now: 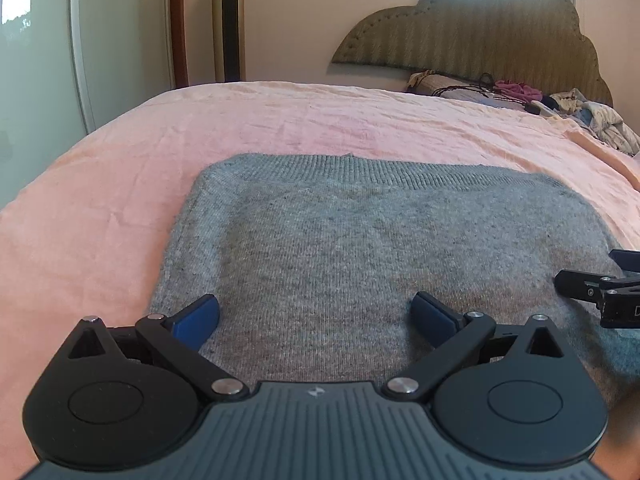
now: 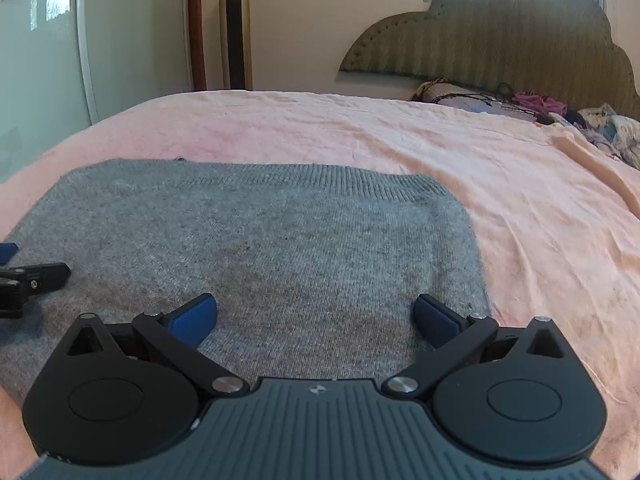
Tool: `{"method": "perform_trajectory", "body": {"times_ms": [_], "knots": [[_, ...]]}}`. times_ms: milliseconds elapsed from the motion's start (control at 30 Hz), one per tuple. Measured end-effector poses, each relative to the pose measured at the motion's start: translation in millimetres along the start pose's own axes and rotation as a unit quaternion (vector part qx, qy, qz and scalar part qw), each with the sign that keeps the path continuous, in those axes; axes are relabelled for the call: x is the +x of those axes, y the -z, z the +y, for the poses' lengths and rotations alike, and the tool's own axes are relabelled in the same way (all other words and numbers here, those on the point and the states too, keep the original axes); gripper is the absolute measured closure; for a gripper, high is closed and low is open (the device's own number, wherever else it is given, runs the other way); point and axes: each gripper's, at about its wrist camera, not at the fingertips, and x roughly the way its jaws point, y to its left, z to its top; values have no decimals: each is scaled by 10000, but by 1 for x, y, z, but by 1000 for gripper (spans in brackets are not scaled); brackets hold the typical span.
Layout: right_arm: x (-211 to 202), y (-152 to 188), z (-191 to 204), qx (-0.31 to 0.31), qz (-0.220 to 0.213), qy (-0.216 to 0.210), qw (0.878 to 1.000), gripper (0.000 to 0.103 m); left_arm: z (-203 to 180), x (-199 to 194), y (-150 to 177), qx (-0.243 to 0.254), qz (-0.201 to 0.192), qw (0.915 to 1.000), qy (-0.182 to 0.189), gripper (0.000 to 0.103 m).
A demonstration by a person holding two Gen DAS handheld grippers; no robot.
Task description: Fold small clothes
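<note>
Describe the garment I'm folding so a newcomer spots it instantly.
Start from the bed's pink sheet. The grey knit sweater lies flat on its near part, ribbed hem facing the far side. Unlike the crumpled pile of clothes by the headboard, it is plain grey and smooth.

Grey sweater [image 1: 360, 248] fine matt knit, ribbed far hem, pink bedsheet [image 1: 120, 184] creased matt cloth, left gripper [image 1: 316, 314] matt black plastic, bright metal pivots.
</note>
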Motion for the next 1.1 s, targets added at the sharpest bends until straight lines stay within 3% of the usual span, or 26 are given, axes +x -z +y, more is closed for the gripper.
{"method": "perform_trajectory", "body": {"times_ms": [200, 367, 533, 733, 900, 1000, 1100], "knots": [[-19, -1, 4, -58, 146, 247, 9996, 0, -3, -20, 8, 184, 167, 9997, -53, 0], [-31, 26, -9, -21, 38, 145, 9999, 0, -2, -14, 15, 190, 119, 9997, 5, 0], [-30, 17, -5, -66, 237, 300, 9992, 0, -4, -18, 12, 188, 266, 9994, -111, 0], [-36, 28, -5, -73, 178, 257, 9995, 0, -4, -19, 18, 210, 174, 9996, -105, 0], [-39, 12, -4, 214, 287, 258, 9990, 0, -3, -19, 19, 195, 141, 9997, -77, 0], [-30, 15, 4, 23, 395, 325, 9987, 0, -2, -19, 19, 182, 144, 9997, -58, 0], [-29, 26, 7, -193, 67, 300, 9993, 0, -1, -19, 18, 178, 143, 9997, -46, 0]]}}
